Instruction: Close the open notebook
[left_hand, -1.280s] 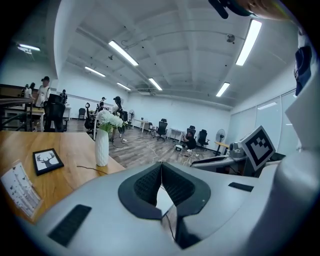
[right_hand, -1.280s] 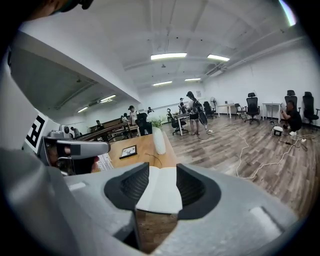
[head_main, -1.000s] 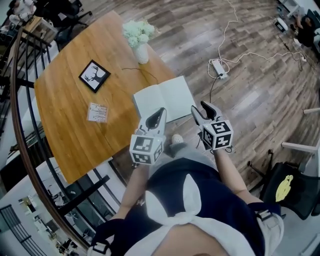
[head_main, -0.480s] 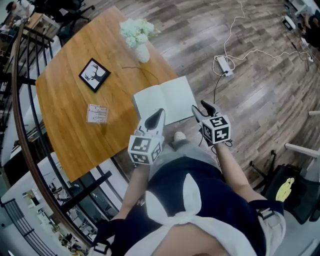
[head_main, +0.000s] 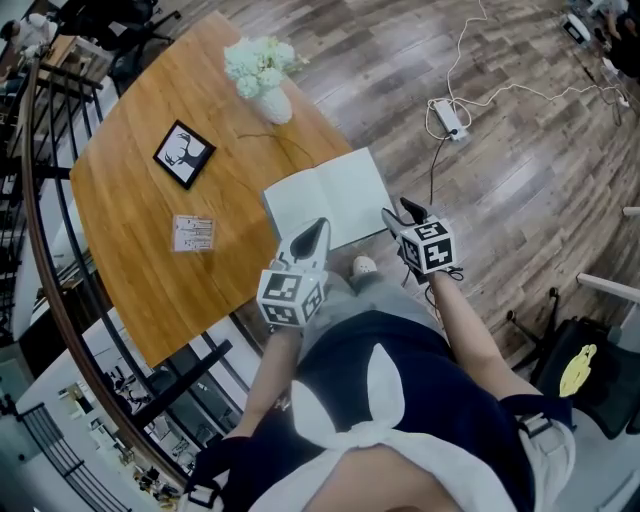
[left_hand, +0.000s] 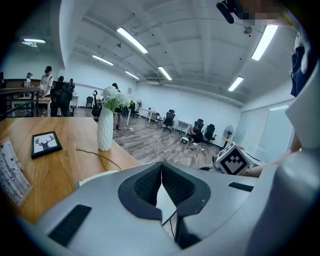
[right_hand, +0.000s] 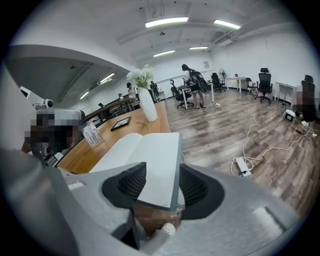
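**Head view.** Open and flat at frame centre: the notebook (head_main: 325, 200), on the right corner of the wooden table (head_main: 140, 260), right page seemingly jutting past the edge. Main hazard from here: a shove from the lower right instead of a lift, sliding the book across the wood or off it. Right gripper (head_main: 403, 214) just beside the book's lower-right corner, left gripper (head_main: 313, 236) at its lower edge. Well apart at upper left: vase of flowers (head_main: 268, 88), picture frame (head_main: 183, 153), card (head_main: 193, 232).

**Left gripper view.** Little to go wrong here beyond a careless bump on the near page. Pad tips pressed together at frame centre, nothing pinched. Only a sliver of white notebook page (left_hand: 163, 201) visible through the gap beneath them. Vase (left_hand: 105, 131) and frame (left_hand: 46, 143) off to the left.

**Right gripper view.** Likely slip: catching a few loose sheets rather than the whole right half, creasing or tearing paper on the fold-over. Another: nipping too near the corner, losing the cover mid-swing. Jaws spread wide, having just been opening, with the notebook's (right_hand: 150, 155) near corner and right edge between them at lower centre. Pads apparently not pressing on it, so nothing gripped yet.
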